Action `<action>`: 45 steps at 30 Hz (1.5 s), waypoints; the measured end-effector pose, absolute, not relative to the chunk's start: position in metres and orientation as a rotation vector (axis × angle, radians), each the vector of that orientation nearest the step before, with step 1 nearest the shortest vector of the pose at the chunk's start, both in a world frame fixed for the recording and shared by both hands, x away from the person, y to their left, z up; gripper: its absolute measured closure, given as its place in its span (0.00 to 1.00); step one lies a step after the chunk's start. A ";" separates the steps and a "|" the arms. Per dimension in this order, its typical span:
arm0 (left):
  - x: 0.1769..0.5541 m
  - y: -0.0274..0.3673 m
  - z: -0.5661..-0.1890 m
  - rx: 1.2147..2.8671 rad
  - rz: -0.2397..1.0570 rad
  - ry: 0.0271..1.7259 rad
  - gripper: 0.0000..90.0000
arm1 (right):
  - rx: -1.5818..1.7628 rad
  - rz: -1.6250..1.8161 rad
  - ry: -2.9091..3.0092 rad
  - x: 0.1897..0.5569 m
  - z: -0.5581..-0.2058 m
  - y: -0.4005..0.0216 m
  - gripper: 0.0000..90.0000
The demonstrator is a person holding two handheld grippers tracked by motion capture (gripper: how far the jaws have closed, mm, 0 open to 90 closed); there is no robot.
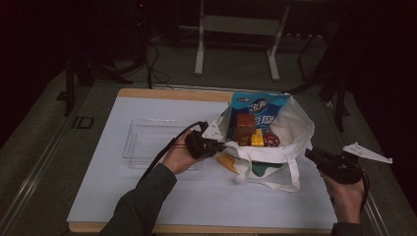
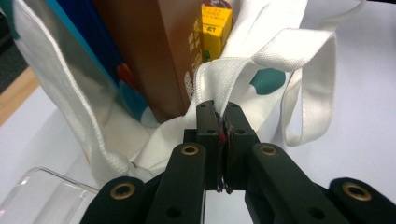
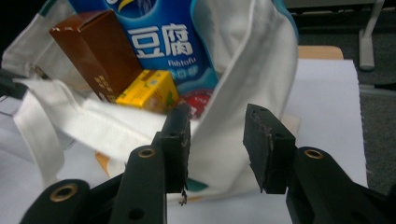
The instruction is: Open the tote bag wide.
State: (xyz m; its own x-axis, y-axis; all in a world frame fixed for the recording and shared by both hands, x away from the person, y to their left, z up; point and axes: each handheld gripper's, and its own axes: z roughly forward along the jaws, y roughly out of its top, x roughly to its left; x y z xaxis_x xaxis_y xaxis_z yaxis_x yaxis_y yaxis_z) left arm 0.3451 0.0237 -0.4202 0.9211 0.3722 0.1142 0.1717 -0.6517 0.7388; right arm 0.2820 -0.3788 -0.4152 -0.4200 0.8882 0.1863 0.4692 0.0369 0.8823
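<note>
A white cloth tote bag (image 1: 295, 128) stands open on the white table top. Inside it are a blue tofu packet (image 1: 258, 105), a brown box (image 1: 243, 127), a yellow box (image 1: 257, 137) and a red item (image 1: 270, 140). My left gripper (image 1: 221, 146) is at the bag's left rim, and in the left gripper view it (image 2: 218, 109) is shut on the white fabric of that rim, with the brown box (image 2: 159, 51) just behind. My right gripper (image 1: 311, 153) is by the bag's right side. Its jaws (image 3: 217, 126) stand open, the bag's wall (image 3: 243, 70) just beyond the gap, with neither pad pressing on it.
A clear plastic tray (image 1: 147, 142) lies left of the bag, under my left hand. The bag's loose handle (image 1: 294, 172) hangs toward the front edge. The white sheet (image 1: 196, 196) covers a wooden table. Metal stand legs (image 1: 199, 54) rise behind it.
</note>
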 end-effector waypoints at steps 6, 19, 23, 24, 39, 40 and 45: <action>0.344 0.011 -0.434 2.337 0.332 0.409 0.97 | 1.379 1.290 1.905 0.295 -0.412 -0.361 0.81; 0.362 0.002 -0.449 2.380 0.342 0.532 0.97 | 1.426 1.128 1.986 0.322 -0.445 -0.343 0.97; 0.368 -0.002 -0.455 2.401 0.346 0.568 0.97 | 1.435 1.088 2.011 0.331 -0.454 -0.339 0.98; 0.370 -0.003 -0.457 2.409 0.344 0.577 0.97 | 1.444 1.077 2.017 0.333 -0.456 -0.338 0.98; 0.380 -0.001 -0.467 2.429 0.292 0.637 0.92 | 1.550 0.993 2.077 0.351 -0.485 -0.337 0.98; 0.379 0.001 -0.465 2.412 0.266 0.625 0.89 | 1.544 0.990 2.079 0.351 -0.484 -0.337 0.98; 0.373 0.017 -0.444 2.337 0.253 0.581 0.77 | 1.536 1.008 2.083 0.348 -0.479 -0.340 0.98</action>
State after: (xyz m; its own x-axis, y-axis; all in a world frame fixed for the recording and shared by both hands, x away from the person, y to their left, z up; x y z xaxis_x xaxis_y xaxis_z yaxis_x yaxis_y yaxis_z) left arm 0.3734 0.0169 -0.4443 0.8801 0.4744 0.0183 0.3369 -0.6511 0.6801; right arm 0.3480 -0.3404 -0.4794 -0.3432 0.9314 0.1211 0.6730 0.1539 0.7235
